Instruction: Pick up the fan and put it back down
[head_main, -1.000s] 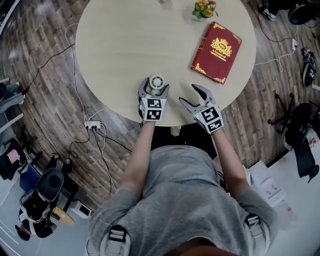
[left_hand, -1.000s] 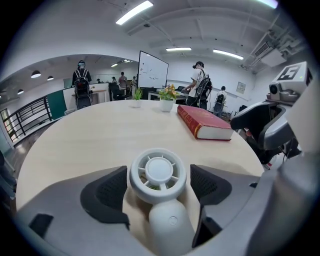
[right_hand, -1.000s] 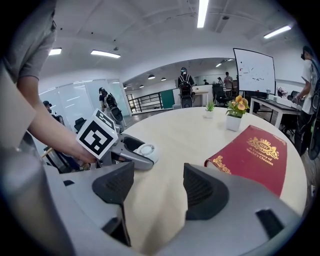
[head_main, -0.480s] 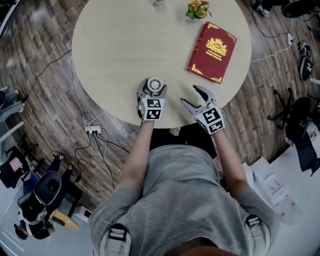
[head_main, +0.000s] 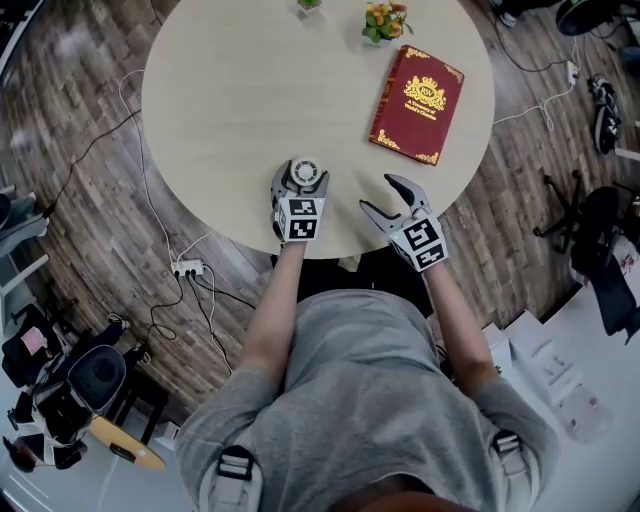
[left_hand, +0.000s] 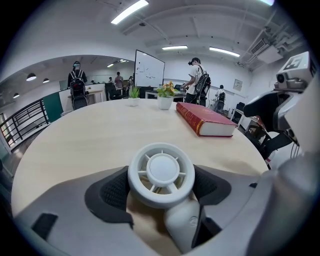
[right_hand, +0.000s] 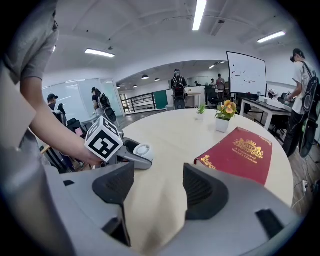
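Note:
A small white fan (head_main: 304, 171) with a round grille sits near the front edge of the round beige table (head_main: 230, 100). My left gripper (head_main: 303, 173) is shut on it. In the left gripper view the dark pads (left_hand: 111, 192) press on both sides of the fan's ring (left_hand: 161, 172), and its handle points back toward the camera. My right gripper (head_main: 378, 193) hovers just to the right, open, with only bare tabletop between its fingers (right_hand: 205, 192). From the right gripper view the fan (right_hand: 143, 150) shows in the left gripper (right_hand: 136, 152), below the marker cube.
A red book (head_main: 418, 103) with gold print lies at the right of the table. A potted flower (head_main: 385, 20) and a smaller plant (head_main: 308, 5) stand at the far edge. Cables and a power strip (head_main: 186, 268) lie on the wooden floor at left.
Neither gripper nor the fan has visibly moved. Only the head view has drifted a little, so the table sits slightly higher in the picture.

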